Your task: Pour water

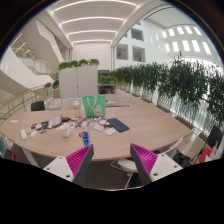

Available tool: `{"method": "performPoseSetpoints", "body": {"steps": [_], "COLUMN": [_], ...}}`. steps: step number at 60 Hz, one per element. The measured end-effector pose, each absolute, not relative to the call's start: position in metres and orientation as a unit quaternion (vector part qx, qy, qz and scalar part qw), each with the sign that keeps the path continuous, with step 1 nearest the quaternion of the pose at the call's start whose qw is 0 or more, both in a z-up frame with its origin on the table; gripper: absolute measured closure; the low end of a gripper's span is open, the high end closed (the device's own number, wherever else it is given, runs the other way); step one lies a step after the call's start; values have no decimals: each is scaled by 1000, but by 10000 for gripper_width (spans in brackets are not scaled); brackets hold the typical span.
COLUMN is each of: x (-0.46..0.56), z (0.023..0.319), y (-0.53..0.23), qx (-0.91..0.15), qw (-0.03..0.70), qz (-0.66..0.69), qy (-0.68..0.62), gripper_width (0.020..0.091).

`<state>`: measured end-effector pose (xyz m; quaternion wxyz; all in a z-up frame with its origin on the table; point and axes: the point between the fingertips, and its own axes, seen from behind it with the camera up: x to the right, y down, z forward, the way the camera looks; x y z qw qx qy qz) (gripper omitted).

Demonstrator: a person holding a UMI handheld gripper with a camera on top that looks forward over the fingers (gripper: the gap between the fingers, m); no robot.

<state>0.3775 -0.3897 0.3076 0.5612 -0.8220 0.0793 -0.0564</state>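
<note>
A handheld gripper (110,163) hangs above a large, rounded light-wood table (150,125) in a bright atrium, its 2 fingers spread well apart with nothing between them. Each finger shows a magenta pad (78,160) on its inner face, and only the finger ends are in view; the body behind them is cut off.

Well beyond the fingers, near the table's far side, stands a translucent green plastic container (94,105), upright, seemingly 2 green vessels side by side, though their outlines merge and it is not clear whether they touch. Whether either holds water cannot be made out.

To the right of it lies a flat dark blue rectangular object (118,125), possibly a notebook or tablet. On the table's left part spreads a scatter of small mixed objects (55,127), too small to identify one by one; a small blue item (85,137) lies nearer the fingers.

Behind the table, a row of leafy green potted trees (165,80) lines tall windows on the right, and a low white planter box with green foliage (78,66) stands behind the green container. A pale chair (125,165) shows partly between the fingers, tucked at the table's near edge.
</note>
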Motion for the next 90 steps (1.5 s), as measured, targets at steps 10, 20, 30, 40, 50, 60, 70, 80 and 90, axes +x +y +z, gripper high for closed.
{"method": "performPoseSetpoints", "body": {"steps": [10, 20, 30, 40, 50, 60, 70, 80, 90], "x": [334, 290, 255, 259, 271, 270, 263, 271, 250], "z": [275, 206, 138, 78, 55, 53, 49, 109, 168], "y": [-369, -309, -205, -89, -3, 22, 34, 63, 122], "qx": [-816, -825, -824, -817, -801, -799, -829, -831, -760], "qw": [569, 560, 565, 574, 593, 596, 553, 539, 493], "qz": [-44, -39, -24, -38, -33, -40, -14, -126, -341], "qy": [90, 61, 36, 46, 72, 68, 76, -45, -252], "gripper_width": [294, 290, 291, 295, 388, 658, 708, 729, 729]}}
